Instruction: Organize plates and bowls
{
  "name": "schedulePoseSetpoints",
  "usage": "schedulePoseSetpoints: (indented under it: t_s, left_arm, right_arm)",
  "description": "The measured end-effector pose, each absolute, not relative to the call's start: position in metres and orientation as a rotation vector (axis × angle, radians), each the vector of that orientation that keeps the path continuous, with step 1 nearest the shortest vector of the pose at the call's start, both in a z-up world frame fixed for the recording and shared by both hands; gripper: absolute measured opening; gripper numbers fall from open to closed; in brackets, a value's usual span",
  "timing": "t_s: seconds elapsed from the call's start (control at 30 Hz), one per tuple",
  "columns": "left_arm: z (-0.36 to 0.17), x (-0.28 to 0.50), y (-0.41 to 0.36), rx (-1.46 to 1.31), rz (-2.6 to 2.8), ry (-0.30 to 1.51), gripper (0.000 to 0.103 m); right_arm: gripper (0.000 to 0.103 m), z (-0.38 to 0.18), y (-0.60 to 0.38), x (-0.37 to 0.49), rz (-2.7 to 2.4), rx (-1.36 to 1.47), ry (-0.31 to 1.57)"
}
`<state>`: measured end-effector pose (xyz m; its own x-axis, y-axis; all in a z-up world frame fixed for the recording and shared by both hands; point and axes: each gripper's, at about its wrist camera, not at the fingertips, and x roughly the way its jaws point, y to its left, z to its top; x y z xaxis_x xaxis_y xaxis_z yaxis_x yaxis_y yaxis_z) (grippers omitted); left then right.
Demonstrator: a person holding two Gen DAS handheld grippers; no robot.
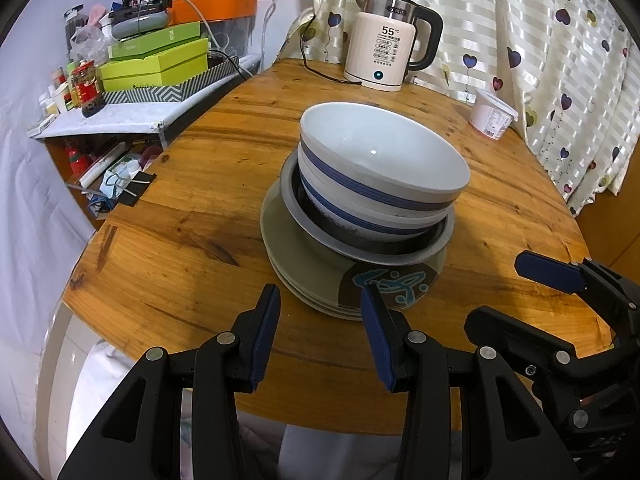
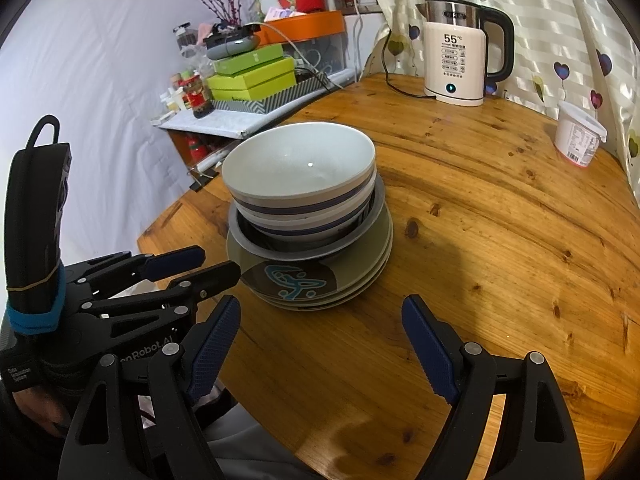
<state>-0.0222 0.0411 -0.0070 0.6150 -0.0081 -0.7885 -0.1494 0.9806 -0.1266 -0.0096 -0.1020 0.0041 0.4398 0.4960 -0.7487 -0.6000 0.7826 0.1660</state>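
Note:
One stack stands mid-table: white bowls with blue bands nested in a grey metal bowl, on several grey-green plates with a brown-and-blue motif. My left gripper is open and empty just in front of the plates' near rim; it also shows in the right wrist view. My right gripper is open and empty, in front of the stack, a little to its right; one of its fingers shows in the left wrist view.
A cream electric kettle with a cord stands at the table's far edge. A white tub sits by the heart-print curtain. A cluttered side shelf with green boxes lies left. The round wooden table has a near edge.

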Motion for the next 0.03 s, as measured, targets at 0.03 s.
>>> schedulePoseSetpoints:
  t_s: [0.03]
  left_arm:
    - [-0.007,-0.0221,0.0411,-0.189,0.081,0.907,0.043]
  right_arm:
    - [0.084,0.0043,-0.1025,-0.0099,0.683,-0.13,0.882]
